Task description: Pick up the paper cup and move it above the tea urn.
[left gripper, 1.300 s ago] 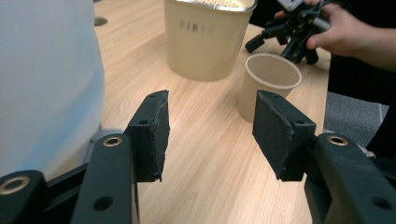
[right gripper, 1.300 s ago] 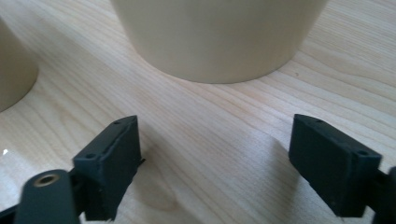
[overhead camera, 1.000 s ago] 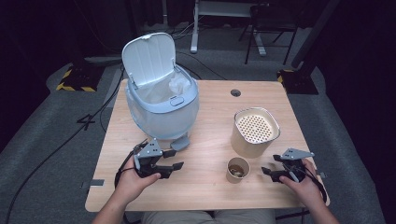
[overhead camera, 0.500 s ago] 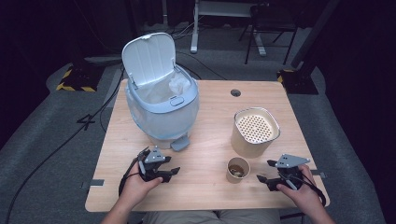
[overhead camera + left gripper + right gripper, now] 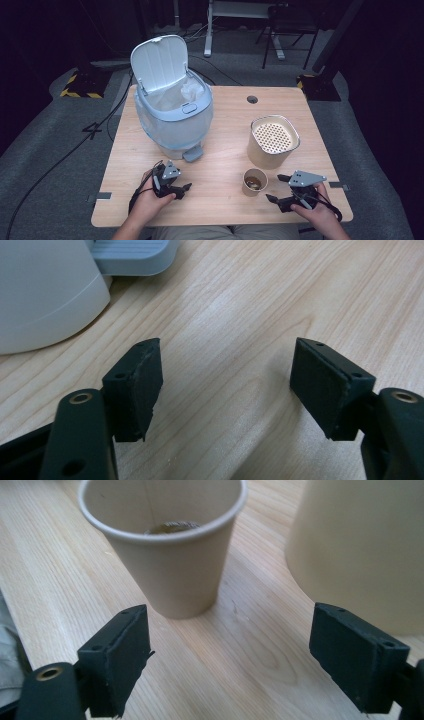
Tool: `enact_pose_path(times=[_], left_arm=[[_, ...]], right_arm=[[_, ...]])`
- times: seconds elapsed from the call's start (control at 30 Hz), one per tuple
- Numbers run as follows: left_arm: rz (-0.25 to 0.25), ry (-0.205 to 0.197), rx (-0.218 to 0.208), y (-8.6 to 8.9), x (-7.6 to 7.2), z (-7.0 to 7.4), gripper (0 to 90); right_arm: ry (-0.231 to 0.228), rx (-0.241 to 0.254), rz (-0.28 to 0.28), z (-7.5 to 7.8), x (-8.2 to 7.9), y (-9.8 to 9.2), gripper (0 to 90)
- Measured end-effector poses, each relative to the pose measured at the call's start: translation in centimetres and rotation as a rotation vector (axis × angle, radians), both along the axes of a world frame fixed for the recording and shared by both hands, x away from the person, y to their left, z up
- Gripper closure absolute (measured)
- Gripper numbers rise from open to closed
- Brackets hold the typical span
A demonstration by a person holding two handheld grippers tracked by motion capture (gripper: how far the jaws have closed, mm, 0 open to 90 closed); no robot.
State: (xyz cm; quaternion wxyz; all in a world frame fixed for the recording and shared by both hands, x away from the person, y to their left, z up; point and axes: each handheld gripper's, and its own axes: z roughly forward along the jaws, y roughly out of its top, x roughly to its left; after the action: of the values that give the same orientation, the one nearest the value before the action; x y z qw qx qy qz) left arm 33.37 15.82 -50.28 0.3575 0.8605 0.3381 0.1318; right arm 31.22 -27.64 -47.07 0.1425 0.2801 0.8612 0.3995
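Near edge of the counter (image 5: 220, 150): right gripper (image 5: 278, 189) low by the right corner, jaws just opened wide, nothing between them. Paper cup (image 5: 255, 182) stands upright just ahead of it, apart, dark residue inside. Left gripper (image 5: 186, 188) toward the left corner, jaws also just opened wide over bare wood. Beyond the cup, a perforated-top canister (image 5: 273, 141). Farther left, pedal bin (image 5: 172, 111), lid up.
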Motion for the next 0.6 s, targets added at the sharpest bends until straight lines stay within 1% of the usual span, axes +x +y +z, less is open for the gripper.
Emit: enact_pose_path(times=[0.1, 0.17, 0.27, 0.3, 0.37, 0.47, 0.53, 0.57, 0.6], left_arm=[[0.011, 0.002, -0.004, 0.0, -0.2, 0.0, 29.5], [0.025, -0.002, -0.002, 0.1, -0.3, 0.0, 29.3], [0.026, 0.0, 0.0, 0.1, -0.3, 0.0, 29.1], [0.027, 0.001, 0.0, 0.1, -0.3, 0.0, 29.1], [0.027, 0.0, 0.0, 0.1, -0.3, 0.0, 29.1], [0.032, 0.002, -0.001, 0.2, -0.5, 0.0, 28.9], [0.034, 0.007, -0.007, 0.3, -0.7, 0.0, 28.1], [0.034, 0.007, -0.007, 0.3, -0.7, 0.0, 28.0], [0.032, 0.006, -0.004, 0.4, -0.8, 0.0, 28.0]], right_arm=[[-0.002, 0.011, 0.013, 0.1, 0.0, 0.4, 15.9], [-0.006, 0.017, 0.029, 0.1, 0.0, 1.1, 15.9], [-0.01, 0.018, 0.037, 0.0, 0.1, 1.7, 15.9], [-0.008, 0.033, 0.038, -0.2, 0.2, 2.4, 16.1], [-0.009, 0.039, 0.04, -0.4, 0.2, 2.8, 16.2], [-0.02, 0.034, 0.05, -0.8, 0.4, 3.8, 17.3], [-0.029, 0.04, 0.056, -1.3, 0.6, 4.3, 20.9], [-0.029, 0.04, 0.056, -1.3, 0.6, 4.3, 20.9], [-0.039, 0.045, 0.048, -1.7, 0.8, 4.6, 20.9]])
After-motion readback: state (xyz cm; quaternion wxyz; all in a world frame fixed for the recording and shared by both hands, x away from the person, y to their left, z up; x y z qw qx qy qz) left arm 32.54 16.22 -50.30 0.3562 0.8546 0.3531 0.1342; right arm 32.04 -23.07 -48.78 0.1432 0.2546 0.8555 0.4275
